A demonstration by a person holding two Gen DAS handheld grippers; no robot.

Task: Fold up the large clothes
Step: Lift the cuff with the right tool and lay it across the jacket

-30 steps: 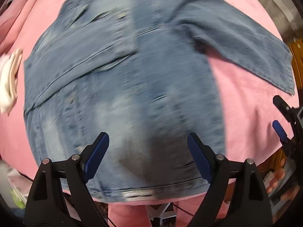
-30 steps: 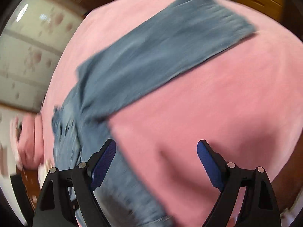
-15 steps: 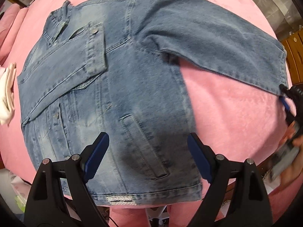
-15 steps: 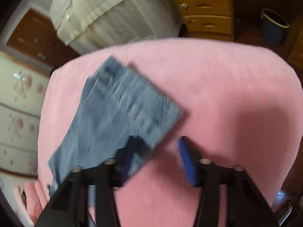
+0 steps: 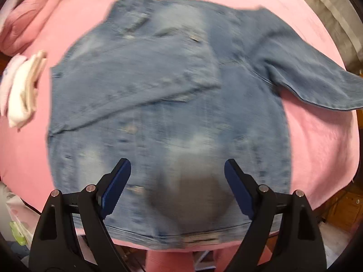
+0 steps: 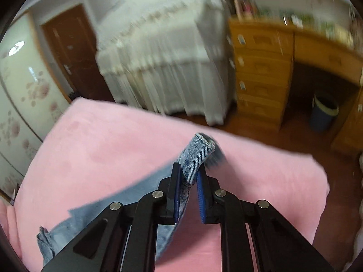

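A blue denim jacket [image 5: 163, 113] lies spread on a pink blanket [image 5: 317, 140], its left sleeve folded across the chest. My left gripper [image 5: 178, 182] is open and empty above the jacket's lower hem. The jacket's right sleeve [image 5: 313, 77] is lifted off the blanket toward the right edge of the left wrist view. My right gripper [image 6: 189, 176] is shut on that sleeve's cuff [image 6: 197, 154] and holds it above the blanket [image 6: 102, 147]. The rest of the sleeve [image 6: 109, 206] trails down to the left.
Folded white cloths [image 5: 22, 90] lie left of the jacket, with a pink pillow [image 5: 25, 25] behind. Past the bed's edge stand a white-draped piece of furniture [image 6: 163, 52], a wooden drawer desk [image 6: 261, 72], a blue bin [image 6: 324, 111] and a brown door [image 6: 70, 49].
My right gripper has closed on the sleeve cuff and lifted it off the blanket. My left gripper has drifted slightly over the jacket and stays open.
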